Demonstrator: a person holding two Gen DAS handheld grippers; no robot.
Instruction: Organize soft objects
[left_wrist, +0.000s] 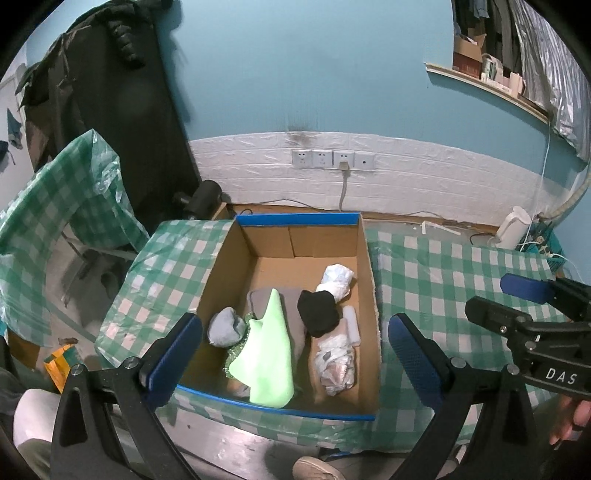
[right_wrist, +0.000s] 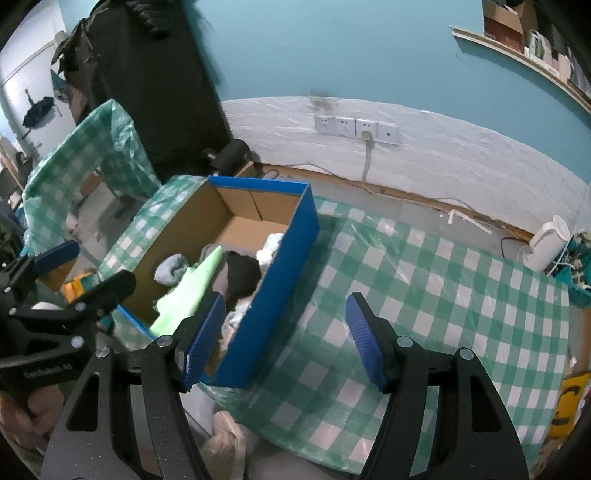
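Soft objects lie inside the cardboard box, which occupies the centre of the left wrist view and the centre-left of the right wrist view. The box has blue outer walls and rests on the green checked tablecloth.

Contents, left wrist view:
- Light green cloth, lower centre, draped over a grey folded item.
- Grey sock ball, touching the green cloth on its left side.
- Black sock ball, right of the green cloth.
- White patterned bundle above the black ball; a second patterned bundle below it.

Left gripper: fingers apart, nothing between them, framing the near edge of the box.

Right gripper: fingers apart, nothing between them, positioned over the box's right wall and the tablecloth.

White kettle: right edge of the frame, on the table.
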